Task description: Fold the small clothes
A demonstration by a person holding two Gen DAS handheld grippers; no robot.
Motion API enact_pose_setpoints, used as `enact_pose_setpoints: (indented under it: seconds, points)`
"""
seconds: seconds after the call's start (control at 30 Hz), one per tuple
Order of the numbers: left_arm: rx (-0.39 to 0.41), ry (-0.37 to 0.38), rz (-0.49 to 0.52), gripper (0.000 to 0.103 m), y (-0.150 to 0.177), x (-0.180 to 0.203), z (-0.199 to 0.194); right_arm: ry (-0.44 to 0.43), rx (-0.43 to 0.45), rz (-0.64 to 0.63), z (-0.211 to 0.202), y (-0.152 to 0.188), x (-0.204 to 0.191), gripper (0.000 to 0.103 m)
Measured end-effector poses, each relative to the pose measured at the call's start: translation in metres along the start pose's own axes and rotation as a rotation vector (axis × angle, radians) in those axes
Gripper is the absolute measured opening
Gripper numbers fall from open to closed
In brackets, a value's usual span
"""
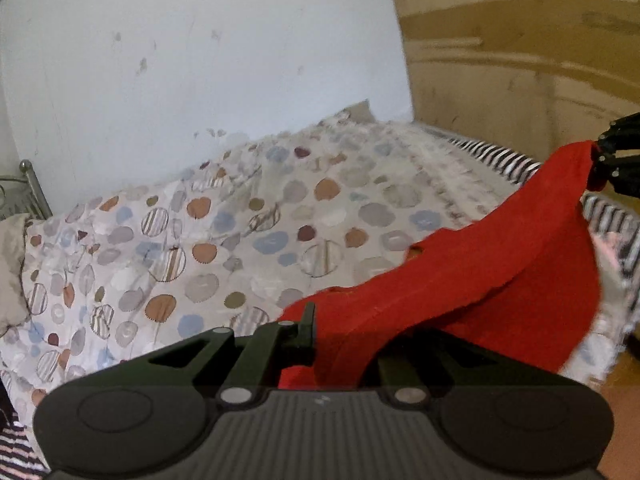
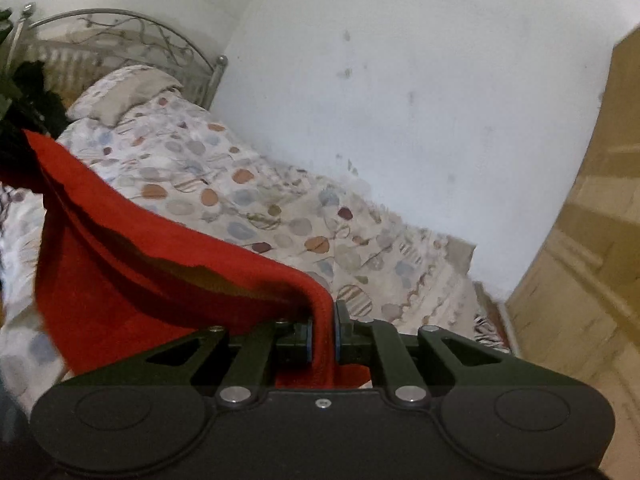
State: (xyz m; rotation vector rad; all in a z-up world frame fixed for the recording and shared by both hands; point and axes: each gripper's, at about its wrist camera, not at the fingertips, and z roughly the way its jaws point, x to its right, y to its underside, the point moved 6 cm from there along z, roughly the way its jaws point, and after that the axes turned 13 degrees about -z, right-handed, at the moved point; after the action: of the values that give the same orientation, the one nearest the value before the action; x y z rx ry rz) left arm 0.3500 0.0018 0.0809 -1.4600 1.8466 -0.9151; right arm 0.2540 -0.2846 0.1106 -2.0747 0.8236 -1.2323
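Both the left gripper (image 1: 320,336) and right gripper (image 2: 323,334) are clamping closed on opposite edges of the soft, light red garment (image 1: 480,264), which is sagging above the bedspread (image 1: 208,240).

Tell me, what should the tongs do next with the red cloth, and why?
Probably lower it flat onto the bedspread. The left tongs and right tongs each pinch an edge of the red cloth, which hangs sagging above the bed.
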Motion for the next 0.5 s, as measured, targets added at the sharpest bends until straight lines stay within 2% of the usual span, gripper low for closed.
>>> enact_pose_setpoints:
  seconds: [0.13, 0.3, 0.5]
  points:
    - [-0.080, -0.016, -0.021, 0.005, -0.001, -0.017, 0.069, -0.019, -0.063, 0.001, 0.077, 0.003, 0.008, 0.009]
    - [-0.200, 0.009, -0.049, 0.006, 0.013, -0.039, 0.146, -0.070, -0.142, 0.015, 0.163, 0.020, 0.003, 0.010]
    - [-0.313, 0.081, -0.075, 0.007, 0.032, -0.053, 0.199, -0.138, -0.253, 0.056, 0.240, 0.052, -0.013, 0.012]
